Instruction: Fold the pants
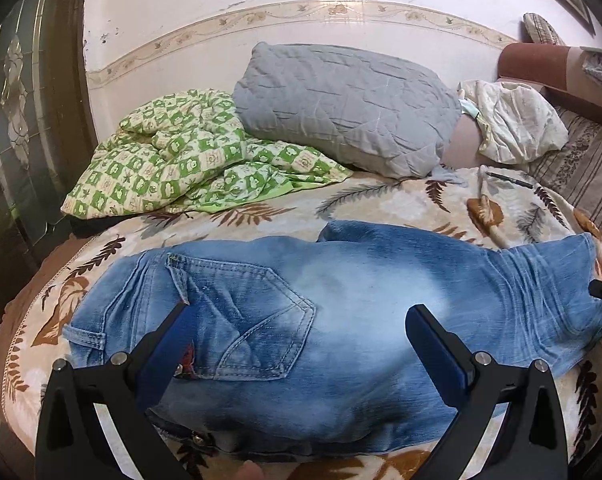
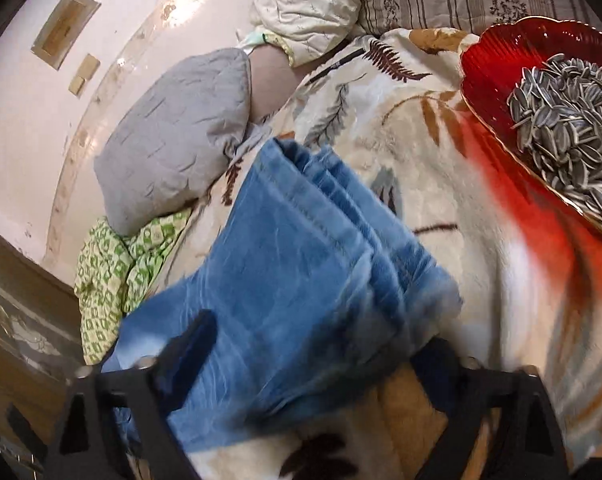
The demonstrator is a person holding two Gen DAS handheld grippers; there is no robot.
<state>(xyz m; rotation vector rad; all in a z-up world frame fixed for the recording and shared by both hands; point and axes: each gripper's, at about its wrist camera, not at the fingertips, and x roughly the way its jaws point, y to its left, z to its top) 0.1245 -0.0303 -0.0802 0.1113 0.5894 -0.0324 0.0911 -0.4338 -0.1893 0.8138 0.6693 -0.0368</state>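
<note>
A pair of faded blue denim jeans [image 1: 341, 320] lies across a plush leaf-patterned blanket [image 1: 381, 200] on a bed, long axis running left to right, back pocket and waistband at the left and the stacked, layered leg hems at the right. The left gripper [image 1: 297, 324] hangs wide open over the seat, straddling the pocket without pinching anything. The right gripper [image 2: 313, 344], also spread wide, sits at the hem end and looks the nearer one to lift it; a red glass dish [image 2: 497, 68] of sunflower seeds [image 2: 573, 120] stands close on its right.
</note>
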